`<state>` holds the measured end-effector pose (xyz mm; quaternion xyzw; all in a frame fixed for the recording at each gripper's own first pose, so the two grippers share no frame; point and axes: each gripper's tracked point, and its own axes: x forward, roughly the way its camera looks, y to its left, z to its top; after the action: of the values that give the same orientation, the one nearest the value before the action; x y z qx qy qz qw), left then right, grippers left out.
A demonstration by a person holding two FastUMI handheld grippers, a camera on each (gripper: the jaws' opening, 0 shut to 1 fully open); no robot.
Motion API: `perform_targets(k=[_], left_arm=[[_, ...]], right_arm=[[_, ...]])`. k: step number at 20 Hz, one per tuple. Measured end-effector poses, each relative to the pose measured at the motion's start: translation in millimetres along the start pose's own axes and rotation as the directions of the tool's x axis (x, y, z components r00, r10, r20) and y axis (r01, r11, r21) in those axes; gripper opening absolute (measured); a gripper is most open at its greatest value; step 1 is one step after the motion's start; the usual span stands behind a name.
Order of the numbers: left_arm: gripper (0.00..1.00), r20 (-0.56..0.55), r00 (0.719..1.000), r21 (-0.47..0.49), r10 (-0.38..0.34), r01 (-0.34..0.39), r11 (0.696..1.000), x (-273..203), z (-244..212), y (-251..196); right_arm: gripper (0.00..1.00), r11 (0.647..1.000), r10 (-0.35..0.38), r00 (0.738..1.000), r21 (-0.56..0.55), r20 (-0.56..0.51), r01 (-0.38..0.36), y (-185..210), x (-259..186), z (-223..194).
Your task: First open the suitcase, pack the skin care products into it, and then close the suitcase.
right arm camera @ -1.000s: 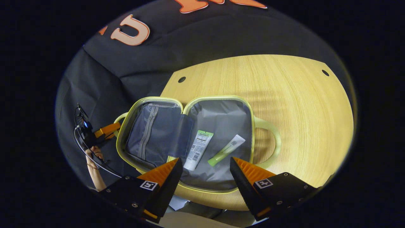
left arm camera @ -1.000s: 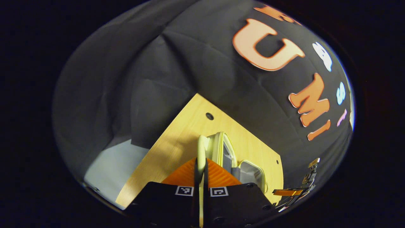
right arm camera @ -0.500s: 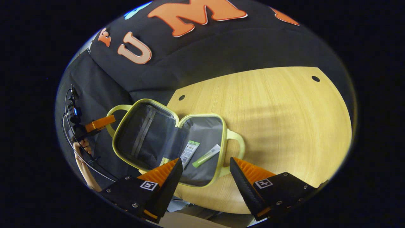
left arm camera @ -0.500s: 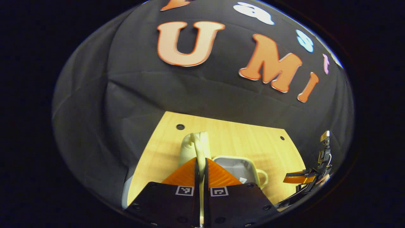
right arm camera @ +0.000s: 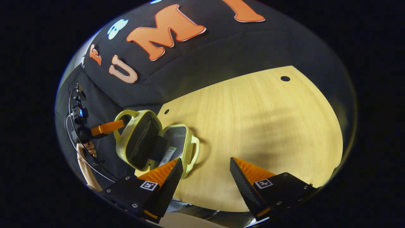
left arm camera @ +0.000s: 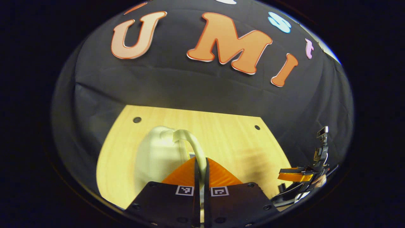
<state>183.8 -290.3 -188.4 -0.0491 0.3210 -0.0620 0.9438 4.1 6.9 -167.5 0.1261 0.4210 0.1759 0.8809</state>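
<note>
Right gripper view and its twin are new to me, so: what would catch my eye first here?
The pale yellow-green suitcase on the light wooden table, its lid raised partway over the grey-lined base. The left gripper is clamped on the lid's curved handle. The right gripper hovers open above the table beside the suitcase.

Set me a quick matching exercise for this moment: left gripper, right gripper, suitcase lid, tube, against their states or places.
Things:
1. left gripper
2. right gripper
3. suitcase lid
4. tube

States:
A. open, holding nothing
B. lying inside the suitcase's lower half
C. shut on the lid's handle
D. raised partway over the lower half

Pairs: 1-C, 2-A, 3-D, 4-B
</note>
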Motion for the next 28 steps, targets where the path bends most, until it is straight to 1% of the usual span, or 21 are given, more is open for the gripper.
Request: perform_targets(k=[1, 4, 6, 9, 13, 17, 18, 19, 20, 21, 22, 24, 25, 26, 28], left_arm=[[0.06, -0.018, 1.000, -0.016, -0.025, 0.025, 1.000, 10.2, -6.5, -14.1], [0.05, -0.088, 0.994, -0.031, -0.063, 0.061, 0.998, 41.8, -38.2, -40.9], [0.05, -0.139, 0.988, -0.014, -0.068, 0.067, 0.998, 60.7, -56.7, -54.6], [0.05, -0.216, 0.976, 0.037, -0.042, 0.051, 0.998, 84.3, -84.3, -65.8], [0.05, -0.316, 0.949, 0.089, 0.008, 0.021, 0.996, 114.1, -126.8, -77.4], [0.05, -0.362, 0.930, 0.151, 0.058, -0.003, 0.989, 133.8, -151.0, -78.0], [0.08, -0.367, 0.928, 0.162, 0.066, -0.006, 0.987, 135.7, -156.3, -76.8], [0.10, -0.369, 0.927, 0.151, 0.067, -0.011, 0.988, 139.2, -160.1, -78.2], [0.21, -0.372, 0.925, 0.124, 0.069, -0.024, 0.992, 138.8, -164.6, -80.1], [0.22, -0.371, 0.926, 0.092, 0.073, -0.041, 0.995, 138.6, -166.0, -80.8], [0.41, -0.365, 0.928, 0.077, 0.079, -0.054, 0.996, 134.8, -164.1, -81.8], [0.79, -0.319, 0.945, 0.080, 0.070, -0.047, 0.996, 126.8, -152.4, -91.9], [0.89, -0.280, 0.955, 0.114, 0.094, -0.064, 0.991, 121.5, -141.2, -93.0], [0.96, -0.226, 0.966, 0.157, 0.129, -0.095, 0.983, 114.6, -125.3, -92.0], [0.97, -0.105, 0.979, 0.216, 0.173, -0.147, 0.965, 99.8, -87.2, -92.7]], right_arm=[[0.95, 1.000, -0.008, 1.000, 0.011, 0.002, 0.008, -8.8, -5.4, -1.4], [0.95, 0.999, -0.032, 0.999, 0.031, 0.006, 0.032, -34.9, -16.8, -3.2], [0.95, 0.998, -0.047, 0.999, 0.042, 0.007, 0.047, -49.2, -24.3, -4.8], [0.95, 0.997, -0.060, 0.998, 0.056, 0.000, 0.060, -65.4, -31.1, -7.8], [0.95, 0.995, -0.066, 0.998, 0.069, -0.023, 0.067, -73.8, -34.9, -15.1], [0.95, 0.995, -0.081, 0.996, 0.057, -0.041, 0.084, -81.2, -35.5, -18.1], [0.95, 0.995, -0.081, 0.996, 0.054, -0.042, 0.084, -81.1, -35.9, -17.5], [0.95, 0.995, -0.081, 0.996, 0.051, -0.043, 0.083, -80.7, -37.0, -16.8], [0.95, 0.995, -0.088, 0.995, 0.045, -0.044, 0.090, -82.2, -37.3, -17.0], [0.95, 0.994, -0.102, 0.994, 0.033, -0.042, 0.104, -84.1, -37.1, -16.0], [0.95, 0.993, -0.115, 0.993, 0.016, -0.038, 0.116, -85.1, -36.7, -14.1], [0.96, 0.990, -0.140, 0.990, -0.019, -0.023, 0.139, -86.0, -40.3, -8.8], [0.96, 0.988, -0.151, 0.989, -0.042, -0.006, 0.150, -84.7, -41.5, -2.6], [0.95, 0.984, -0.165, 0.986, -0.067, 0.020, 0.167, -82.9, -43.8, 6.1], [0.96, 0.974, -0.188, 0.978, -0.111, 0.091, 0.198, -75.9, -49.5, 27.9]])
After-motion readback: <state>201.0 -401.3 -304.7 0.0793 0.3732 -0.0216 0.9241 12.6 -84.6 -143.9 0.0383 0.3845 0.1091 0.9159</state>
